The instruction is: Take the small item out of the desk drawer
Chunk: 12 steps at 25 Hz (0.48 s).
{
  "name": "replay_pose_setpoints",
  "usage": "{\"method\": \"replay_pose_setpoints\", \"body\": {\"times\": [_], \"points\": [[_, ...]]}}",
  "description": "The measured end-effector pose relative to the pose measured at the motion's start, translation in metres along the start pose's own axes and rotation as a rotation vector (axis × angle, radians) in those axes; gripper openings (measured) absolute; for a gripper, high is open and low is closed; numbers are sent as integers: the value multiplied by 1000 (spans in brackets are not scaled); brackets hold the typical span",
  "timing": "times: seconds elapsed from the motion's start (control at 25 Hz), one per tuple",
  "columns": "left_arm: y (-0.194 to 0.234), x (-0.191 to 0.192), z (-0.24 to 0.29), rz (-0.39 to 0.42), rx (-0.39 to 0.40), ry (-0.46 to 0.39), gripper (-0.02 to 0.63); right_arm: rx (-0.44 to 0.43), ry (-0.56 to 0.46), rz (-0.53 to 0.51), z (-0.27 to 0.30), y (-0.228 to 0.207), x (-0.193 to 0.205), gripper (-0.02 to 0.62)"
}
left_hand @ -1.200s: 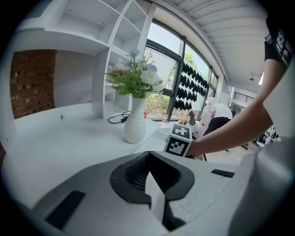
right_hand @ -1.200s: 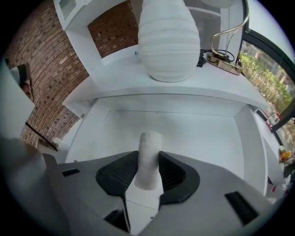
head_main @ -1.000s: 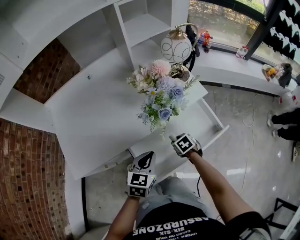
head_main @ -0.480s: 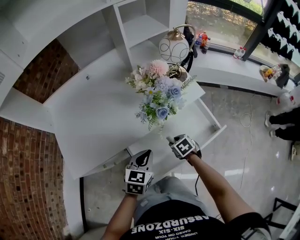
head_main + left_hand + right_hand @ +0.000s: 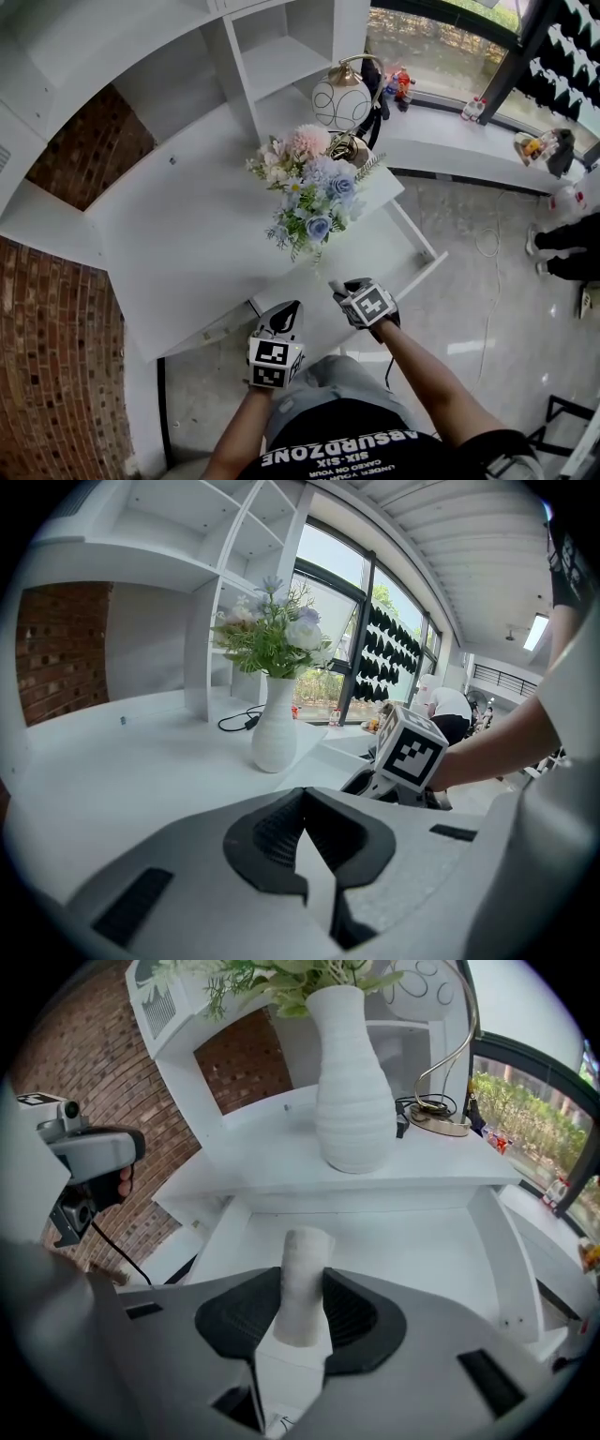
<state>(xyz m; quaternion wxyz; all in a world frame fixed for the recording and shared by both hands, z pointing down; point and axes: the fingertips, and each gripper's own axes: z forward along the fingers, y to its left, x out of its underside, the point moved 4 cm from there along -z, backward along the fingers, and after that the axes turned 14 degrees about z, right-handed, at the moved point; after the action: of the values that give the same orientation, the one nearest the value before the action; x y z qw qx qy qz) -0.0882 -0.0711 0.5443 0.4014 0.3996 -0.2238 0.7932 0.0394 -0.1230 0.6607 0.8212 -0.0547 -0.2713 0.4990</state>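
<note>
Left gripper (image 5: 303, 803) sits by the bench's (image 5: 178, 234) front edge, jaws together on nothing; right gripper (image 5: 302, 1290) has its jaws clamped on a small white cylinder (image 5: 303, 1269) above the open drawer (image 5: 422, 1241); the cylinder's long axis runs along the jaws, free end pointing forward and down toward the drawer floor; only the right gripper view shows this grip; the head view barely shows the cylinder.

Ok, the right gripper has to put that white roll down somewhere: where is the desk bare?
The widest bare patch of desk top lies between the flower vase and the brick wall. The open drawer, below the right gripper, is bare inside. Crowded: behind the vase, with lamp and cable.
</note>
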Motion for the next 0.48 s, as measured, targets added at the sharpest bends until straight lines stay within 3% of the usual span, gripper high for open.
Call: {"method": "replay_pose_setpoints", "body": {"times": [0.48], "points": [[-4, -2, 0, -2, 5, -5, 3, -22, -91, 94, -31, 10, 2, 137]]}}
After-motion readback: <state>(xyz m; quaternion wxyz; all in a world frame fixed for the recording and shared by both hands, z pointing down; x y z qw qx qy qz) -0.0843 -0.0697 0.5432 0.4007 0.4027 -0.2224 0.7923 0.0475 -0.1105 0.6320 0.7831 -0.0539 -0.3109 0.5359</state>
